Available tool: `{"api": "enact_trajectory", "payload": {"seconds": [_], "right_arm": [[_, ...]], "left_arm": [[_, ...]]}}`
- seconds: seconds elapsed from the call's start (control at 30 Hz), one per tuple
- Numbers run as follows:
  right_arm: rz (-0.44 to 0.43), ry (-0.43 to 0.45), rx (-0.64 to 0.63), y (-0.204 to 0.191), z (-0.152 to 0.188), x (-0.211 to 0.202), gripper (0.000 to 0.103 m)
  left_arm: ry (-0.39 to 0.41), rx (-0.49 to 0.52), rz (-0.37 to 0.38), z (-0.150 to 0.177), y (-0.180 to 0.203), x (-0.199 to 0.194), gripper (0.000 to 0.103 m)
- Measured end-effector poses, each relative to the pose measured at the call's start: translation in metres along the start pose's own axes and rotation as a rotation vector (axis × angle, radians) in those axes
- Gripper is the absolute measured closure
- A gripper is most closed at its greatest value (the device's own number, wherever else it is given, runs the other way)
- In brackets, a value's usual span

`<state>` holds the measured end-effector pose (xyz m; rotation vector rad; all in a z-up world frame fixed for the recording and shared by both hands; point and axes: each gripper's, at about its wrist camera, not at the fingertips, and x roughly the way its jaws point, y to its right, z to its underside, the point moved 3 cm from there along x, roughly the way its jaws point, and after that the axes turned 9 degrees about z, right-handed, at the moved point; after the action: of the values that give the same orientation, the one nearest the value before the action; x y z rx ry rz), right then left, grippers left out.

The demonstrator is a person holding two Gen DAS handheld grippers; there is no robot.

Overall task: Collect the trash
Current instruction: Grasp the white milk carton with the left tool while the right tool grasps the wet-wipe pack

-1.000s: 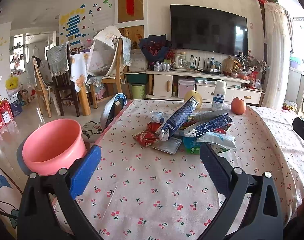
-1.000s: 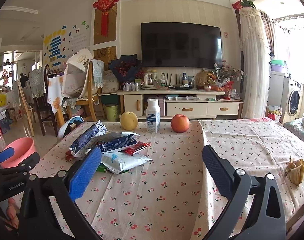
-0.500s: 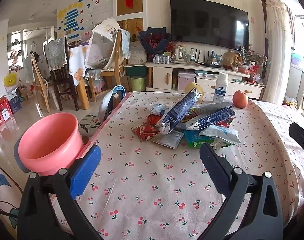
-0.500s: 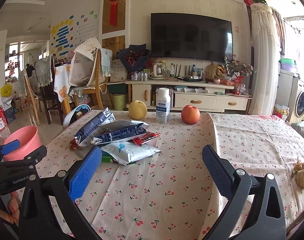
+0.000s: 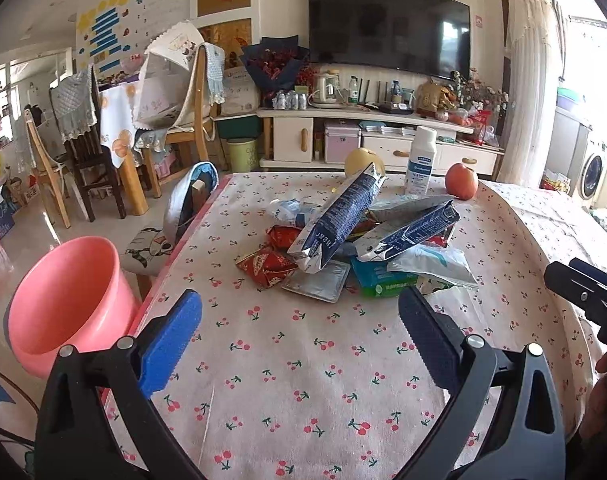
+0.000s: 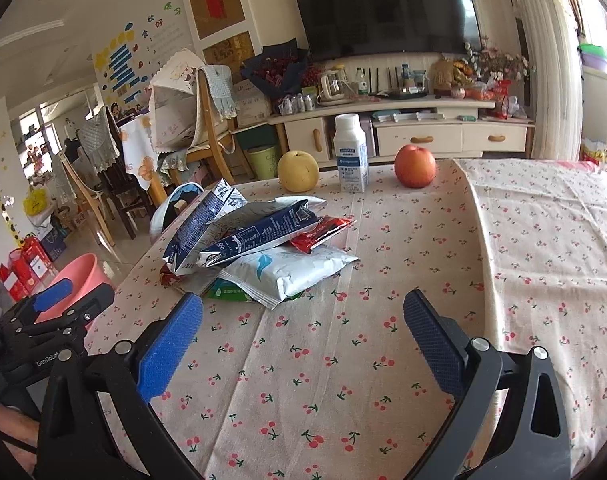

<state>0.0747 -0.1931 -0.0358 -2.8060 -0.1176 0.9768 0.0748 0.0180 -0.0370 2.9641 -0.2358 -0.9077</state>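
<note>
Jaws of the left gripper (image 5: 299,314) and right gripper (image 6: 303,312) are standing apart and empty, the wrapper pile (image 5: 359,240) lying just beyond both on the tablecloth (image 6: 383,360), beside one pink bin (image 5: 67,300), one bottle (image 6: 350,154) and two fruits.

Both cameras ride low over the bench (image 5: 303,360), facing the far wall with the television (image 6: 387,8). The left view sits nearer the bench's left edge, the right view further right. Both share the wrapper pile (image 5: 359,240), near ahead of each.
</note>
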Motion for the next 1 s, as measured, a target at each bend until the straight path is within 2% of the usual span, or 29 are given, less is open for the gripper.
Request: {"api": "enact_trajectory", "payload": {"seconds": [0.27, 0.4, 0.43, 0.6, 0.73, 0.87, 1.0], "right_arm": [[-0.114, -0.086, 0.092, 0.013, -0.01, 0.028, 0.006], [-0.144, -0.124, 0.118, 0.017, -0.014, 0.042, 0.018], [-0.147, -0.139, 0.124, 0.018, -0.014, 0.046, 0.018], [-0.195, -0.232, 0.177, 0.02, -0.009, 0.072, 0.018], [-0.23, -0.261, 0.198, 0.018, -0.011, 0.085, 0.018], [-0.253, -0.304, 0.232, 0.017, -0.012, 0.103, 0.019], [-0.285, -0.329, 0.278, 0.018, -0.015, 0.118, 0.026]], "left_arm": [[-0.025, 0.058, 0.091, -0.024, -0.005, 0.04, 0.004], [-0.027, 0.064, 0.149, -0.038, -0.008, 0.062, 0.004], [-0.035, 0.057, 0.165, -0.041, -0.01, 0.07, 0.004], [-0.089, -0.042, 0.27, -0.049, -0.023, 0.104, 0.004], [-0.096, -0.139, 0.371, -0.057, -0.035, 0.122, 0.004], [-0.133, -0.204, 0.412, -0.058, -0.045, 0.146, 0.004], [-0.153, -0.256, 0.45, -0.058, -0.052, 0.161, 0.004]]}}
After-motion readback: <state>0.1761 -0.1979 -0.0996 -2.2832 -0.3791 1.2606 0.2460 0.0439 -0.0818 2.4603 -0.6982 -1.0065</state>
